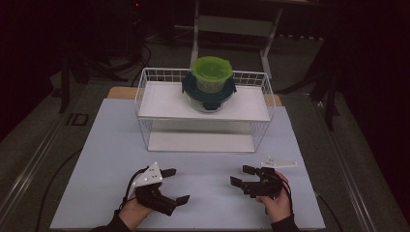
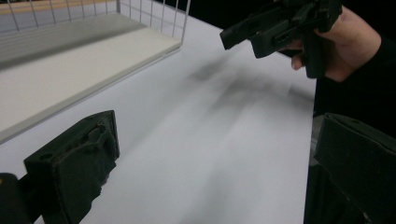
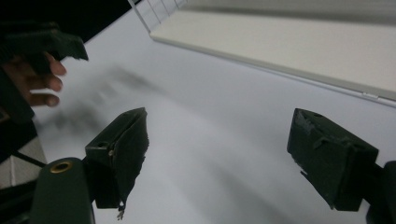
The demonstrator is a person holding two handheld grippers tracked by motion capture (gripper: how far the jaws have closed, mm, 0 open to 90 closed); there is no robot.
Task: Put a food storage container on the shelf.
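My left gripper (image 1: 173,185) hangs low over the tabletop (image 1: 111,145), jaws spread wide with nothing between them; in its own view the two black pads frame bare white surface. My right gripper (image 1: 240,175) is the same: released, jaws wide apart, empty, just above the tabletop and facing the left one across a gap.

Beyond both, well apart from them, stands a white wire rack (image 1: 145,92) with a lower shelf and an upper shelf. On the upper shelf, near the middle, sits the stack I take to be the work: a small tub (image 1: 211,77) with a bright green lid, resting on top of a wider bowl (image 1: 208,99) with a dark teal lid.

The bowl looks like clear glass, so I judge it stiff, fairly heavy, smooth-sided and breakable if knocked off the shelf. The tub looks like light plastic, stiff enough but easy to tip, and it merely rests on the teal lid, so it could slide. Something pale green shows through its wall; what, I cannot tell.

I would take the tub first, pads on opposite sides of its wall just under the lid rim. For the bowl, I would grip under the teal lid's edge, where the side clips seem to stick out, one gripper to each side.
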